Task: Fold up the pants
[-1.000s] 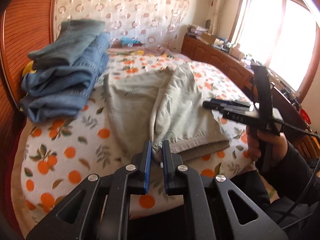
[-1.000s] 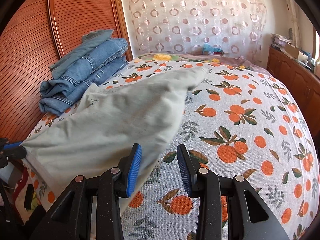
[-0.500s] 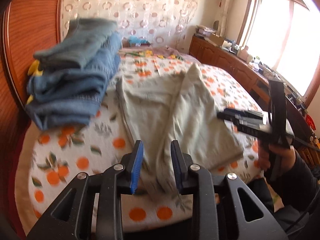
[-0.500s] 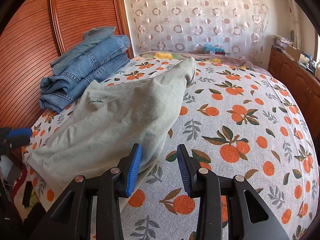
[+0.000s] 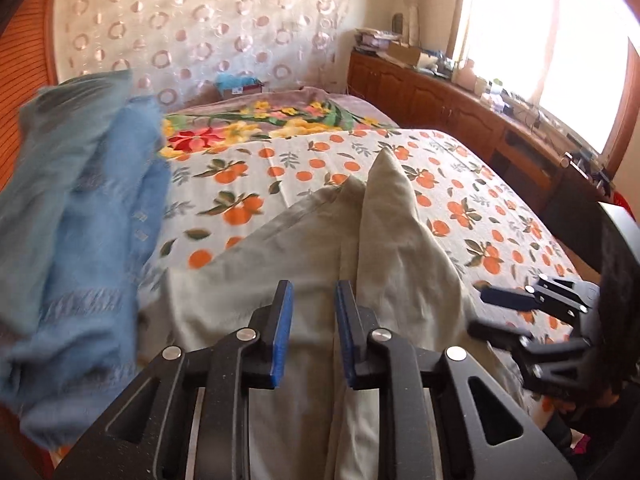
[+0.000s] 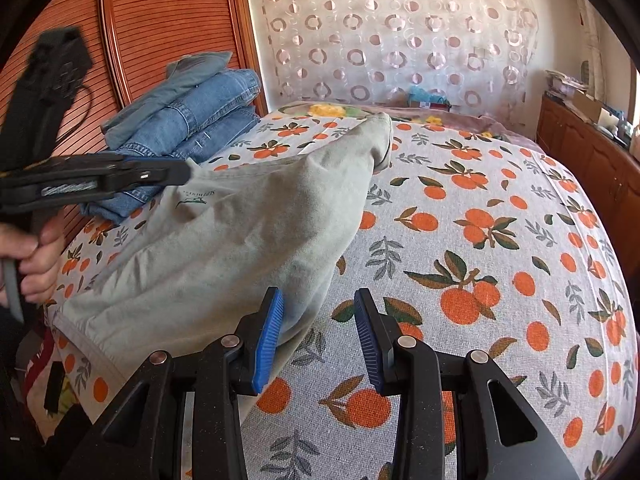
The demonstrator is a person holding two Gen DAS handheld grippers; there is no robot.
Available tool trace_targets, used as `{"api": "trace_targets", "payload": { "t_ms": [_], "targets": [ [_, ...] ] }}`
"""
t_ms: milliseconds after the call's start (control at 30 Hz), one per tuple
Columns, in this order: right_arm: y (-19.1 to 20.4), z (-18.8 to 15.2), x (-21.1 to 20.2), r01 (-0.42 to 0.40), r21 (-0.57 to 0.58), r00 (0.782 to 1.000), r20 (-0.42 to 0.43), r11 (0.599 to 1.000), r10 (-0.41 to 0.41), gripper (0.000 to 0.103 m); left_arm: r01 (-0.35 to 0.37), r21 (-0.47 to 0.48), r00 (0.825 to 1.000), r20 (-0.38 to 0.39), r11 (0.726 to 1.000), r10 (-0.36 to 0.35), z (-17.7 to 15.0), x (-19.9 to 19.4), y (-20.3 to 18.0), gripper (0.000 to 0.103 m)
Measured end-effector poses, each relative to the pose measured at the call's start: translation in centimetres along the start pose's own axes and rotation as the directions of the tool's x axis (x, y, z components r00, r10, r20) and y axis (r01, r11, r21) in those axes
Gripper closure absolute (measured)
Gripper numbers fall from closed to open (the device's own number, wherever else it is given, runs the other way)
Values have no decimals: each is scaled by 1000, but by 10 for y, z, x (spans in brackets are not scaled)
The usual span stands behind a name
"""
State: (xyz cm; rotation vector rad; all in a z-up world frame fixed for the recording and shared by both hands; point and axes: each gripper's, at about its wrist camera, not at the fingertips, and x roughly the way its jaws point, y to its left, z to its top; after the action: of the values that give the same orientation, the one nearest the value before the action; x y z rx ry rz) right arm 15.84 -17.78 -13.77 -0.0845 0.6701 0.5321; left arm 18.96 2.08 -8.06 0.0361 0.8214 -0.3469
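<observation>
Surroundings: folded blue jeans were stacked at the bed's side against the slatted wooden headboard, just beside the pants; in my left view the stack was blurred and filled the left edge. A circle-patterned curtain hung behind the bed, and a wooden cabinet with clutter ran under the window.
Bedspread: orange-print cover, with a floral blanket at the far end.
Pants: the grey-green pants lay on the near left part of the bed, one leg reaching toward the far end; a small printed logo showed near my left tool.
Left gripper: my jaws stood apart, low over the pants cloth, holding nothing.
Right gripper: my jaws stood wide apart at the pants' near edge, holding nothing.
In the way: my left tool crossed the jeans stack in the right view.
Change: a second before, my left jaws were nearly closed and farther back; they had since opened and moved in over the cloth.
</observation>
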Motion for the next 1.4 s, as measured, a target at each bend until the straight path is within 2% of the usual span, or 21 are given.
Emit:
{"api": "trace_targets", "payload": {
  "t_ms": [200,333,467,600,733,767,867,1100,1300,1400],
  "targets": [
    [7,3,2,2,-38,1000,-20,999,-3,62,83,-4,995,-62,997,-83,18,32,-1,80],
    [9,1,7,4,-50,999,-51,999,-6,62,86,14,992,-93,996,-84,23,47,-6,80],
    [6,2,8,-6,-36,999,-47,999,5,62,107,32,987,-121,994,-102,25,59,-14,80],
    [6,2,7,-6,-34,999,-40,999,4,62,95,44,983,-159,994,-87,26,70,-19,80],
    [6,1,7,-8,-37,999,-38,999,7,62,99,36,983,-159,994,-92,26,73,-18,82],
    [6,1,7,-9,-36,999,-38,999,7,62,108,30,983,-155,994,-102,26,72,-18,91],
    [7,0,6,-8,-36,999,-34,999,7,62,118,27,983,-143,993,-113,26,69,-18,99],
    [8,-1,4,-12,-44,1000,-29,999,11,62,87,-30,995,-51,996,-89,28,39,0,100],
    [9,0,6,-15,-48,999,-36,999,13,62,-4,-76,998,54,997,8,30,-3,31,100],
    [9,0,6,-15,-48,999,-36,999,13,62,-50,-101,995,78,994,58,31,-18,51,100]
  ]
}}
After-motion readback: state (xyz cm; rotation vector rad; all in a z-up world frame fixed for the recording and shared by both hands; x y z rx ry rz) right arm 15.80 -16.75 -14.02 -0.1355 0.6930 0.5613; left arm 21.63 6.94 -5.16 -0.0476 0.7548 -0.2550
